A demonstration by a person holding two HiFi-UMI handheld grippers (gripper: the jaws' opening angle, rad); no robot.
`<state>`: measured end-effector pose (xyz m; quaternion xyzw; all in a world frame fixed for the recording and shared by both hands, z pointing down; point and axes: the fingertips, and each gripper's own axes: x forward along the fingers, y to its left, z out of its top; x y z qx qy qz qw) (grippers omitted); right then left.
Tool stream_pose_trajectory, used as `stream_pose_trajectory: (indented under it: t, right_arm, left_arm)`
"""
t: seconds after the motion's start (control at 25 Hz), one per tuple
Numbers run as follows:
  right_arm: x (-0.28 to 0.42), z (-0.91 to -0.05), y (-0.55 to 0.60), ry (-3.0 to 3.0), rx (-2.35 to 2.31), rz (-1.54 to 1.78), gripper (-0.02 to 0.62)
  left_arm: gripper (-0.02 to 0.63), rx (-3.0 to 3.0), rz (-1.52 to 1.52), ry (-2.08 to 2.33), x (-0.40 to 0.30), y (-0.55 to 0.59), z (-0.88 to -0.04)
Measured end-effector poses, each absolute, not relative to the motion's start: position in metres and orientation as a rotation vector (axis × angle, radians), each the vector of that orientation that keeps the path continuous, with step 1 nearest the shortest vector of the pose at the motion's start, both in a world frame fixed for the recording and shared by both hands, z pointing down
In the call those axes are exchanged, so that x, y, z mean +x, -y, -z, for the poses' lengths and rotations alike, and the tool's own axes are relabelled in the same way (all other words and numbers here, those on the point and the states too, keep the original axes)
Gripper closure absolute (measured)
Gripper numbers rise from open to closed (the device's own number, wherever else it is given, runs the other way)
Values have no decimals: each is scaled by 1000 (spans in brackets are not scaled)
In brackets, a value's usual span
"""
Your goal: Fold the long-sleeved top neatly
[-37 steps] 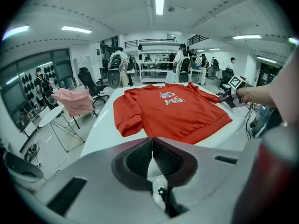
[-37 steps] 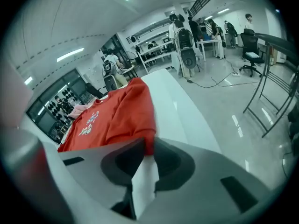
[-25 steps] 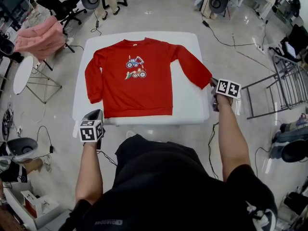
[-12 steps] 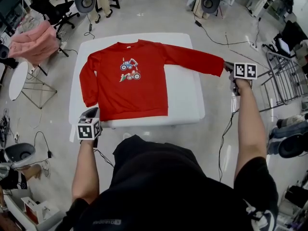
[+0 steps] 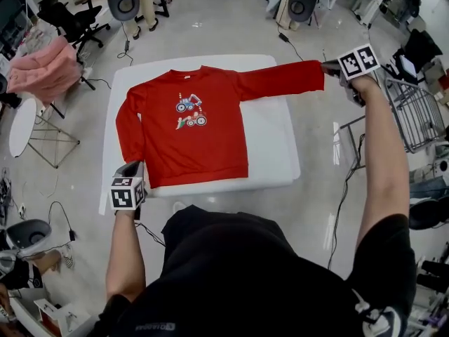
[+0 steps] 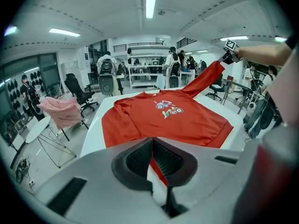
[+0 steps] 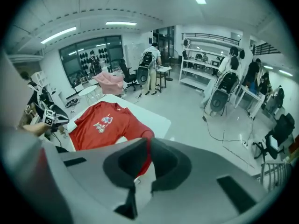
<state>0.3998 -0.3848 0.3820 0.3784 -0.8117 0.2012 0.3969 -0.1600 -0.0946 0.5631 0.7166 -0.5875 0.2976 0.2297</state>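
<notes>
The left tongs [image 6: 151, 146] are shut tight with nothing in them, just off the near corner of the white table [image 5: 273, 153]. Right past them lies the red top [image 5: 189, 142], flat, picture side up. It looks soft, light and floppy, so it will droop and wrinkle when pulled. I think cuffs, hem corners and shoulders are the best spots to pinch. The flat sleeve [image 5: 126, 128] lies along the side nearest the left tongs. The lifted sleeve [image 5: 280, 81] stretches out to the right tongs [image 7: 148, 146], which pinch its cuff, out past the table's far corner. A metal rack [image 5: 414, 111] beside the right tongs could get in the way. Farther off, a pink cloth [image 5: 45, 65] lies on a chair.
</notes>
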Motion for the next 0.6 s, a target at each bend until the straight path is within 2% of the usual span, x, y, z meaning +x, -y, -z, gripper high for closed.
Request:
stream_pose_trajectory:
  t: [0.2,0.6]
  right_arm:
    - [333,-345,363,2069,824,-629,569]
    - [142,-312,353,2263,807,-655,571]
  left_arm:
    - [598,2018,-785,1585,-177,118,-556]
    - [598,2152,-835,1536,-228,155,-534]
